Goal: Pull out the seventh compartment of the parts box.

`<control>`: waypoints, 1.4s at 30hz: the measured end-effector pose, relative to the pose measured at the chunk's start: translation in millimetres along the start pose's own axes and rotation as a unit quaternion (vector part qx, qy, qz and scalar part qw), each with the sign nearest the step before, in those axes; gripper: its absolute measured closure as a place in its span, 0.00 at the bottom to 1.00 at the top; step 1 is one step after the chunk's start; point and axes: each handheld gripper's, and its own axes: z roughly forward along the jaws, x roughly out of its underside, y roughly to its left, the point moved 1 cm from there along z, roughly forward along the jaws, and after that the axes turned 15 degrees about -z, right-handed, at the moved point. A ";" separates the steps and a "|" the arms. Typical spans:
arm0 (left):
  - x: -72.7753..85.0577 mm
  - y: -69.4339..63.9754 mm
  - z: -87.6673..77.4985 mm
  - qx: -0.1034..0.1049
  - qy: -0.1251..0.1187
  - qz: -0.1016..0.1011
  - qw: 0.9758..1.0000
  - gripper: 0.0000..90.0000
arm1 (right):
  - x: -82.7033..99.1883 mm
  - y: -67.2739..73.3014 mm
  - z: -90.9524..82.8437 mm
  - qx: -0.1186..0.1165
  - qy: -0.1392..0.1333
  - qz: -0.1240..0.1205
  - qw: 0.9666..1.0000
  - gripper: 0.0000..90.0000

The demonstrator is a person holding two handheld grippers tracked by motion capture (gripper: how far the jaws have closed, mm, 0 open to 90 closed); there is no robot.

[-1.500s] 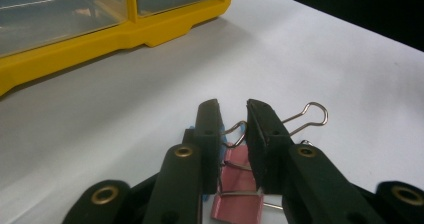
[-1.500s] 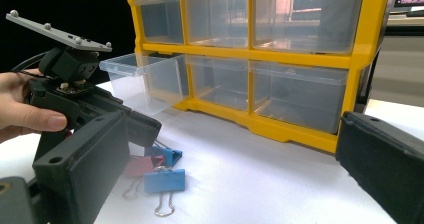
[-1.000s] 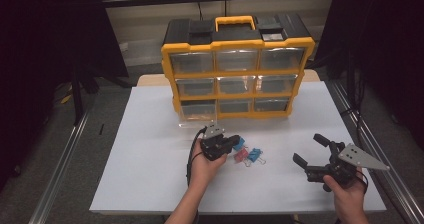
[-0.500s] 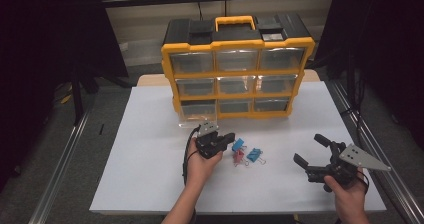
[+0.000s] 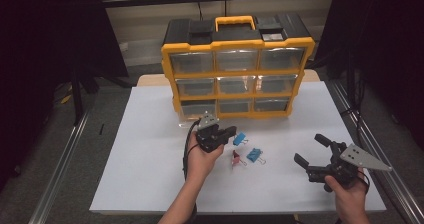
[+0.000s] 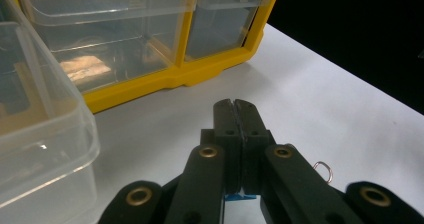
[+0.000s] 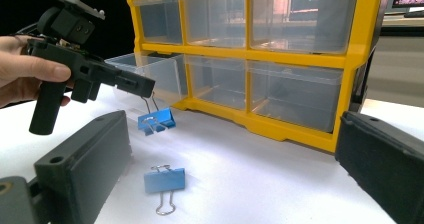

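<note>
Clip hangs by its wire loops from my left fingers, pinched shut just above the counter beside the pulled-out drawer, so I lift level over its rim before releasing, right fingers spread and idle.

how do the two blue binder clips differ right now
One blue binder clip hangs off the table by its wire handles, pinched in the shut left claw near the pulled-out clear drawer. The other blue binder clip lies flat on the white table, untouched, its wire handle pointing toward the open right claw. Both look alike in colour and size.
</note>
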 end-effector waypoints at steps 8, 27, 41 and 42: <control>-10.4 -3.1 -4.4 -0.003 0.006 -0.004 1.000 1.00 | -0.1 0.5 0.4 0.000 0.000 -0.001 1.000 0.01; -29.6 -6.2 -7.5 0.001 0.029 -0.018 0.999 1.00 | -0.1 0.7 0.2 -0.002 -0.001 -0.002 1.000 0.01; -45.5 -6.2 -12.0 0.000 0.033 -0.023 0.999 1.00 | -0.1 0.5 0.1 -0.002 0.000 0.000 1.000 0.01; -46.2 -6.6 -11.9 0.000 0.031 -0.028 0.999 1.00 | -0.1 0.6 0.2 -0.002 0.000 -0.001 1.000 0.01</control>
